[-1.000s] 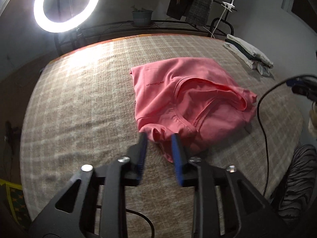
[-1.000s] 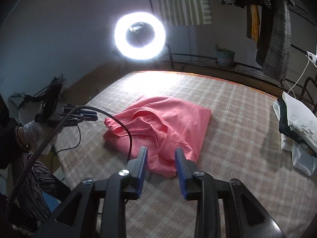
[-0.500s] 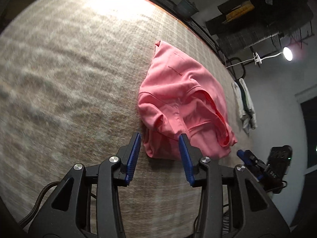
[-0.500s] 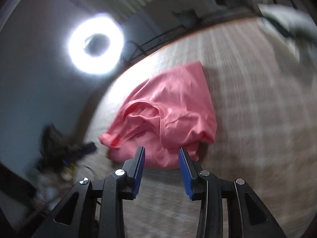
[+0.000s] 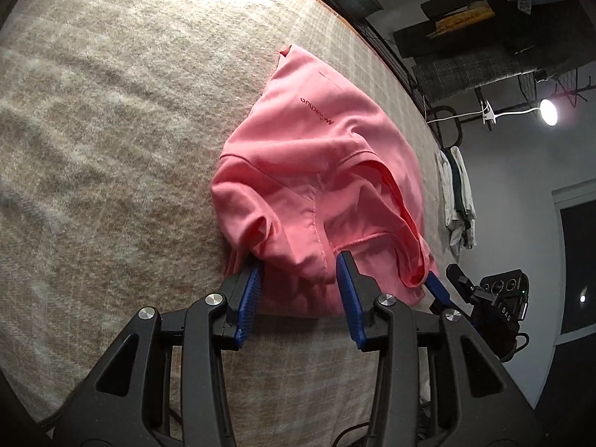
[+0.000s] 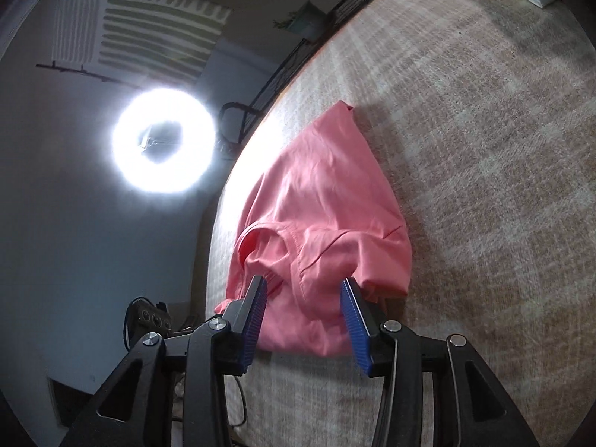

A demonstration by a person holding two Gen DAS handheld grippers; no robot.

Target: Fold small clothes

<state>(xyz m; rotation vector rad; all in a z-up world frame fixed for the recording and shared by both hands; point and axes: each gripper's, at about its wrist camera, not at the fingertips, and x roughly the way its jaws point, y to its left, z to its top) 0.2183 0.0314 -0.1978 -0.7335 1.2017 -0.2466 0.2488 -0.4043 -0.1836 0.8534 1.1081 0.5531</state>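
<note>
**Setting both grippers on the near edge of the pink top**

The pink jersey top [image 5: 316,171], already doubled over and rumpled, lies on the beige checked woollen blanket [image 5: 111,119], close to the blanket's near edge. Our left gripper [image 5: 300,266] straddles a bunched lobe at one near corner; our right gripper [image 6: 303,290] straddles the seamed neckline fold at the other. Both have just been opening, the right one most recently, and both stand spread with cloth between the blue pads, which do not appear to press on it.

To do this well, we should judge that each pinch takes in every layer at its corner, not only the top ply, and that both hands close at matching depth so the edge lifts straight. The loose neckband loop could slip out; we would tuck the pads past its seam.

The top's long axis runs away from us, from the near bunched edge to the far pointed corner [image 6: 344,106], with the small printed wording [image 5: 316,110] toward the far end.
</note>
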